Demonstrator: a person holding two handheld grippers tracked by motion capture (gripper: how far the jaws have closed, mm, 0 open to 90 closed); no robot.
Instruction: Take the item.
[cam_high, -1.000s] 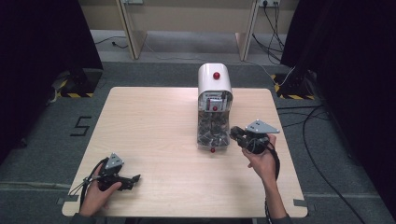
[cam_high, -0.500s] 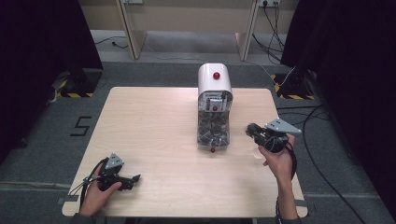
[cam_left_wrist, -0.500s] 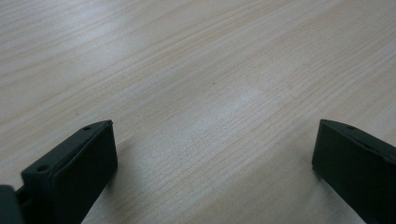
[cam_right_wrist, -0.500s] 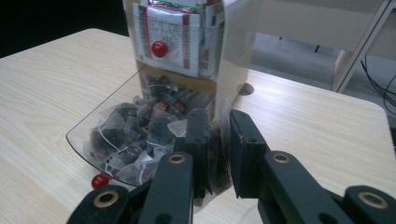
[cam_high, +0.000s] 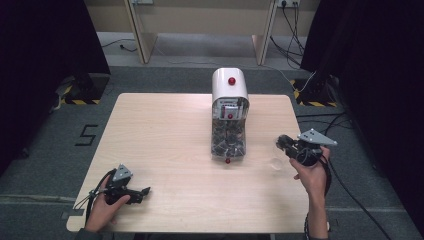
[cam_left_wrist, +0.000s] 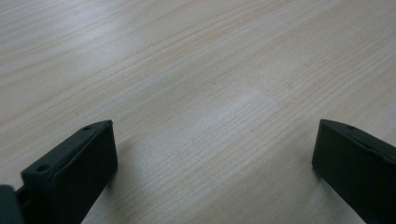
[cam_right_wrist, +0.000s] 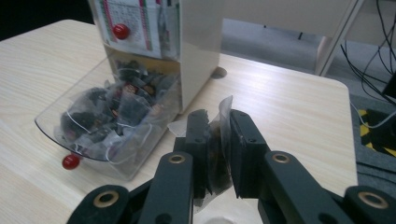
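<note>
Pale wooden table (cam_high: 165, 135): right gripper (cam_right_wrist: 218, 135) clamps a tea sachet (cam_right_wrist: 217, 149) upright (long axis vertical, beside the dispenser (cam_high: 229, 115)); left gripper (cam_left_wrist: 212, 154) rests with jaws apart.

black jaws, brass rivets, grey three-cornered plate (cam_high: 317, 137)

Sachet dispenser (cam_high: 229, 117) on table (cam_high: 160, 135), cup (cam_high: 275, 163) right.
</note>
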